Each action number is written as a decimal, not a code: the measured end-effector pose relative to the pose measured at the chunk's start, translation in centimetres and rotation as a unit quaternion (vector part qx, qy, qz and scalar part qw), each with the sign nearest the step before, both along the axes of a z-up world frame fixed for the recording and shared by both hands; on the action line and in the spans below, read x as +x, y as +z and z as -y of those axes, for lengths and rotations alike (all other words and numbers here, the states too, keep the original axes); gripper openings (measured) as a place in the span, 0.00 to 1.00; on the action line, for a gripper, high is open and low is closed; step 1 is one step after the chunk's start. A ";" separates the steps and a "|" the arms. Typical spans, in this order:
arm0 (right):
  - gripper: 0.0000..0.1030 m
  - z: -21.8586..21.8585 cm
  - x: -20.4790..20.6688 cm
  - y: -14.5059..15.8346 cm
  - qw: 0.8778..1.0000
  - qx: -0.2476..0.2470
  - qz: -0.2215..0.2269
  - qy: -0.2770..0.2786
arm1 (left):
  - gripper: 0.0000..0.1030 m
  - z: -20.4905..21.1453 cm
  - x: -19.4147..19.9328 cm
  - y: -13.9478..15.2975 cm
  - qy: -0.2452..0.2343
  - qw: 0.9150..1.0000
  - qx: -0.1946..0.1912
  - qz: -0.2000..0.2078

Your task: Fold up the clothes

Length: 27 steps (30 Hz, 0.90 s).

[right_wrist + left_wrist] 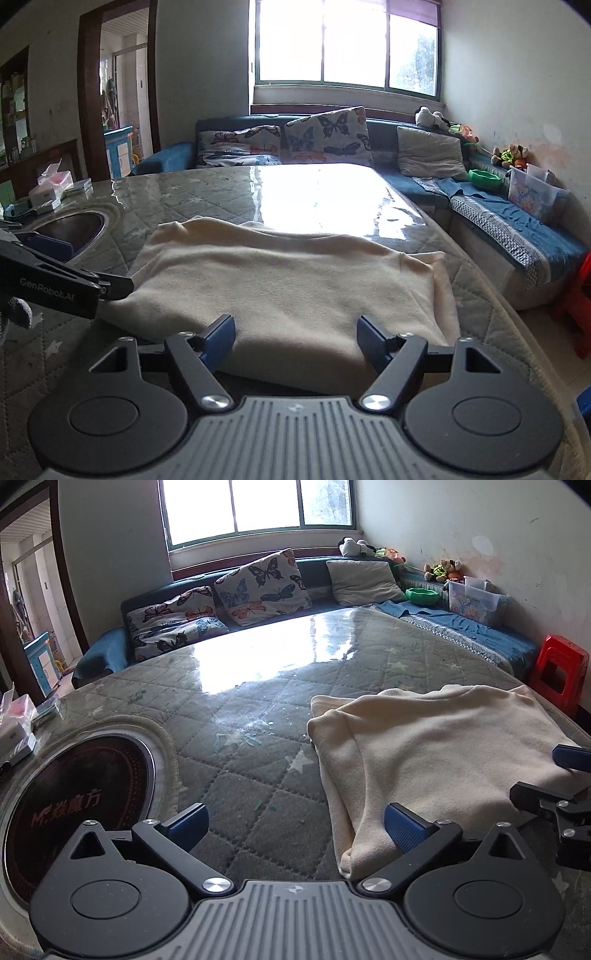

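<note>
A cream garment (424, 753) lies folded in a flat stack on the quilted grey table cover (240, 760); it also shows in the right wrist view (288, 280). My left gripper (295, 827) is open and empty at the garment's near left corner, its right finger beside the folded edge. My right gripper (295, 339) is open and empty, its fingers spread at the garment's near edge. The right gripper also shows at the right edge of the left wrist view (565, 786), and the left gripper's body shows at the left of the right wrist view (55, 280).
A round black induction hob (74, 805) is set into the table at the left. Boxes (18, 723) sit at the table's far left edge. A blue sofa with butterfly cushions (258, 587) runs behind the table. A red stool (561, 668) stands at the right.
</note>
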State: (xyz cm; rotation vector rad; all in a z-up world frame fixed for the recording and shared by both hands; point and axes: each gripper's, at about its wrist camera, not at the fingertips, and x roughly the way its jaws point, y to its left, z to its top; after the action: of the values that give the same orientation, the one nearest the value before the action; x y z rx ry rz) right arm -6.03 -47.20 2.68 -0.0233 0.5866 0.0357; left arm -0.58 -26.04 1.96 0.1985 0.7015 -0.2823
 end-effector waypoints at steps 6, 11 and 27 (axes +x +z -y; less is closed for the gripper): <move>0.80 -0.3 -0.8 0.3 1.000 -0.002 0.005 -0.009 | 1.00 -0.5 -1.0 0.1 0.001 1.000 -0.008 -0.007; 0.89 -0.3 -1.8 0.3 1.000 0.012 0.004 -0.021 | 1.00 -1.0 -1.9 -0.2 0.003 1.000 -0.012 -0.018; 1.00 -0.5 -4.5 -0.3 0.998 0.013 -0.008 -0.061 | 1.00 -2.3 -5.0 -0.9 0.012 0.998 -0.032 -0.048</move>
State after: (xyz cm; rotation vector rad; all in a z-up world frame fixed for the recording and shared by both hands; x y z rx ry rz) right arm -10.56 -46.75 2.38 0.0384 0.6028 -0.0748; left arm -5.55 -23.78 1.03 0.1162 0.7891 -0.2920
